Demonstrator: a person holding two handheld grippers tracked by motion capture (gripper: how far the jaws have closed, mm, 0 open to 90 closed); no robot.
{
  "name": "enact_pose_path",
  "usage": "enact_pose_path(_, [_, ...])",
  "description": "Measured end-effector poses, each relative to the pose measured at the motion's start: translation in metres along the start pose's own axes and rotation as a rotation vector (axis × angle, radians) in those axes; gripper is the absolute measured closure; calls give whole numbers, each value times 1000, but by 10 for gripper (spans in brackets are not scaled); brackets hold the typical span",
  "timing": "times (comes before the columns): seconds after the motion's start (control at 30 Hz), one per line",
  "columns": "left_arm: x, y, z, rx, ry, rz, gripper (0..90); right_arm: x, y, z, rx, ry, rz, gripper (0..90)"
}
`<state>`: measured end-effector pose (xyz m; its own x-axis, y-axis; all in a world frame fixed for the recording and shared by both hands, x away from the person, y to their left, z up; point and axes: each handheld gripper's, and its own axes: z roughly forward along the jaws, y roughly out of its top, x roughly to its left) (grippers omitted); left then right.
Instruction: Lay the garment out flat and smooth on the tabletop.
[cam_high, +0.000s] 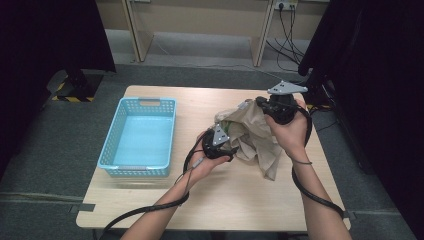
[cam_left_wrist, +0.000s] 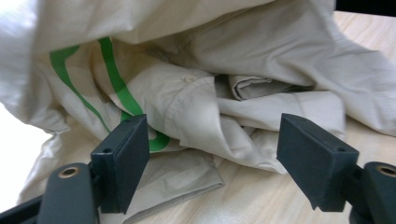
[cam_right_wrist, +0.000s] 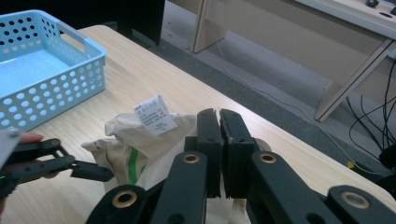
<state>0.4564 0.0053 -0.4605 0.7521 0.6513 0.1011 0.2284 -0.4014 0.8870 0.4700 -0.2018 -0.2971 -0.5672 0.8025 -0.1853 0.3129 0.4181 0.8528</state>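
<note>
Two hand-held grippers work a crumpled beige shirt (cam_high: 255, 137) on a wooden table (cam_high: 240, 200).

We see the shirt bunched up right of the table's middle, with green stripes on its inner fabric and a white care label (cam_right_wrist: 155, 115) sticking up. The right gripper (cam_right_wrist: 219, 135) – at the shirt's far right edge – has its jaws clenched together, a thin edge of cloth pinched between them. The left gripper (cam_left_wrist: 212, 158) sits at the shirt's near left side – its jaws stand apart, released, with folds of fabric lying between them but not pressed. A light blue basket (cam_high: 112, 145) stands on the left of the table, well apart from the shirt.
</note>
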Motion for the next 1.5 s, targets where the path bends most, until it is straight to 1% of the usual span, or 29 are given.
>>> enact_pose_path(0.2, [1,3,14,37,18,-14,311,2,-2,0,0,10,0,877])
enact_pose_path(0.33, [3,3,20,70,23,-9,357,2,-3,-1,-1,13,2,877])
enact_pose_path(0.37, [3,3,21,79,20,-12,383,2,-3,-1,-1,14,2,877])
enact_pose_path(0.47, [4,2,23,99,11,-5,473,2,-4,-1,-2,14,3,876])
enact_pose_path(0.63, [6,-2,25,120,-3,-18,613,1,-6,-1,3,13,7,876])
enact_pose_path(0.77, [6,-1,25,119,-8,-40,735,-1,-7,-1,2,12,9,876])
enact_pose_path(0.9, [6,3,23,111,-16,-57,813,-2,-7,-3,1,9,12,876])
enact_pose_path(0.97, [6,4,20,107,-24,-57,846,-3,-7,-4,-2,6,15,875])
enact_pose_path(1.0, [6,5,19,105,-27,-50,851,-4,-8,-4,-2,5,16,876])
enact_pose_path(1.07, [3,8,14,106,-33,-29,859,-6,-8,-6,-2,2,19,876])
enact_pose_path(1.13, [0,11,9,104,-50,-15,866,-9,-9,-7,-2,-2,25,876])
enact_pose_path(1.17, [-2,12,5,101,-56,1,868,-10,-9,-8,-4,-6,23,876])
enact_pose_path(1.2, [-4,14,2,96,-66,17,868,-12,-9,-9,-5,-10,25,876])
enact_pose_path(1.23, [-5,15,-3,93,-88,24,868,-14,-10,-11,-4,-15,29,876])
enact_pose_path(1.27, [-7,16,-7,92,-100,31,868,-18,-10,-13,-6,-23,32,876])
enact_pose_path(1.3, [-8,17,-13,96,-116,49,868,-20,-11,-15,-5,-28,36,876])
enact_pose_path(1.33, [-8,17,-17,99,-131,56,868,-25,-11,-17,-5,-37,40,876])
enact_pose_path(1.4, [-8,18,-30,105,-157,85,868,-32,-13,-20,-1,-49,50,876])
enact_pose_path(1.5, [-6,18,-46,110,-188,103,868,-43,-16,-25,14,-67,62,876])
